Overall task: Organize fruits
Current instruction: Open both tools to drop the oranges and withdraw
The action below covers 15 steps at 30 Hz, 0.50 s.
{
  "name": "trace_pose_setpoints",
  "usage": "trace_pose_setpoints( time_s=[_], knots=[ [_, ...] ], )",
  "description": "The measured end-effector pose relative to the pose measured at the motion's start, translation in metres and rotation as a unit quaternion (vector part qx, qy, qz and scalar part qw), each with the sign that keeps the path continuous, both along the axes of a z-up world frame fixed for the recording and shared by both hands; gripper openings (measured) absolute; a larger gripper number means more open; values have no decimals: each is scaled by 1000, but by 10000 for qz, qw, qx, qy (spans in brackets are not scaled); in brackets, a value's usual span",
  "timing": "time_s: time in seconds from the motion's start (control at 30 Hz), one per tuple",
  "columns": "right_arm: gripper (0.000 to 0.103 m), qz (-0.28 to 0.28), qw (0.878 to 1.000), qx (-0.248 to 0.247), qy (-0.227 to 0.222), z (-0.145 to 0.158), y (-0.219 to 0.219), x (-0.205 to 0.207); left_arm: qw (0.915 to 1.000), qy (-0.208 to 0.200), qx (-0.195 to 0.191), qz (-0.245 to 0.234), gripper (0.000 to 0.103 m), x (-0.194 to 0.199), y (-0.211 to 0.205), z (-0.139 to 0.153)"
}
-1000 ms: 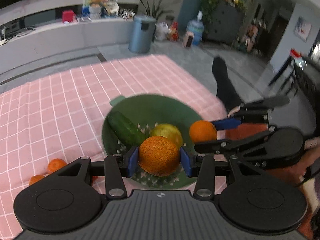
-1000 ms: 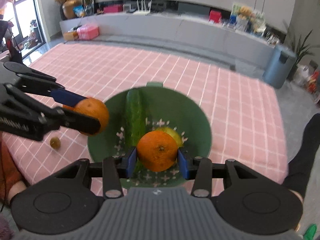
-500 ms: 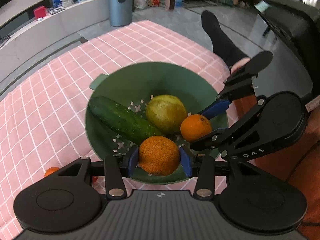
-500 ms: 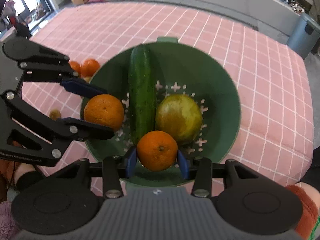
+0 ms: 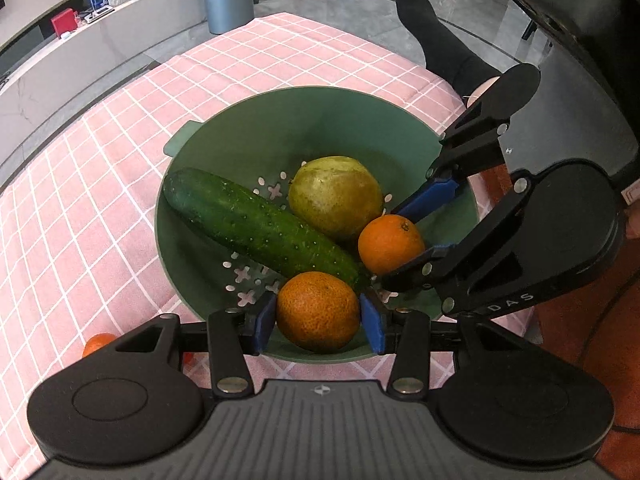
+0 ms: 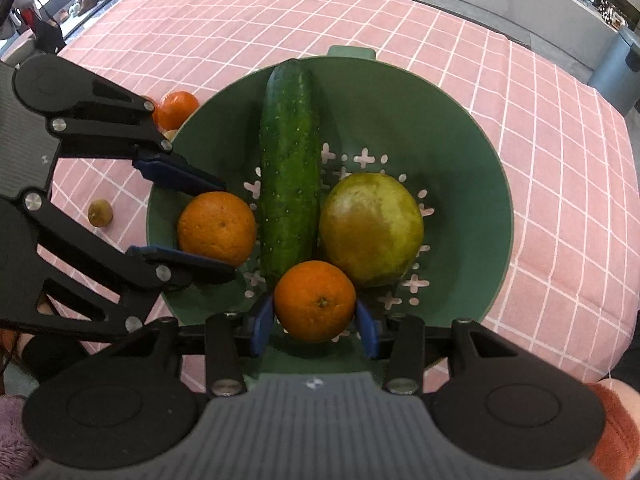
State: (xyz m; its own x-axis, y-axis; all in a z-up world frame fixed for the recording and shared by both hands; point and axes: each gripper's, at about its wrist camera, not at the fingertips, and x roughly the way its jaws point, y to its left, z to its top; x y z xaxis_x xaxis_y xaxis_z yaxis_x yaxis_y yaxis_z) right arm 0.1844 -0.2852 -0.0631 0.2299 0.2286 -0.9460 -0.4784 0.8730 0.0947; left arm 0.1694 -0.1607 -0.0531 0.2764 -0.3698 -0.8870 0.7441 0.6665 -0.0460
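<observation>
Oranges both low inside green colander [image 5: 256,120], one per gripper. Left gripper [image 5: 318,316] part-open, pads touching rough-skinned orange [image 5: 318,310] at near rim; right gripper [image 6: 315,318] likewise clamped on smoother orange [image 6: 315,300], just right of it. Straight below each: colander floor, so release probably next. Already inside: cucumber [image 6: 290,168], long axis near-to-far, and yellow-green pear [image 6: 371,229]. Outside on pink cloth [image 6: 560,160], left: more oranges [image 6: 176,109] and small brownish fruit [image 6: 100,212].

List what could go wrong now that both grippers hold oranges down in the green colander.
1. Left gripper and right gripper sit close inside the colander; fingers may collide on opening.
2. Released oranges could roll against the cucumber or pear, bruising fruit.
</observation>
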Motion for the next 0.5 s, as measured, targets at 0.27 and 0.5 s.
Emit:
trace_pose_setpoints(
  time_s=[0.27, 0.5],
  knots=[
    [47, -73, 9999, -107, -104, 8, 4, -4, 9998, -173, -76, -42, 70, -8, 0, 7],
    [50, -251, 9984, -43, -508, 35, 4, -20, 9977, -511, -414, 187, 70, -24, 13, 31]
  ],
)
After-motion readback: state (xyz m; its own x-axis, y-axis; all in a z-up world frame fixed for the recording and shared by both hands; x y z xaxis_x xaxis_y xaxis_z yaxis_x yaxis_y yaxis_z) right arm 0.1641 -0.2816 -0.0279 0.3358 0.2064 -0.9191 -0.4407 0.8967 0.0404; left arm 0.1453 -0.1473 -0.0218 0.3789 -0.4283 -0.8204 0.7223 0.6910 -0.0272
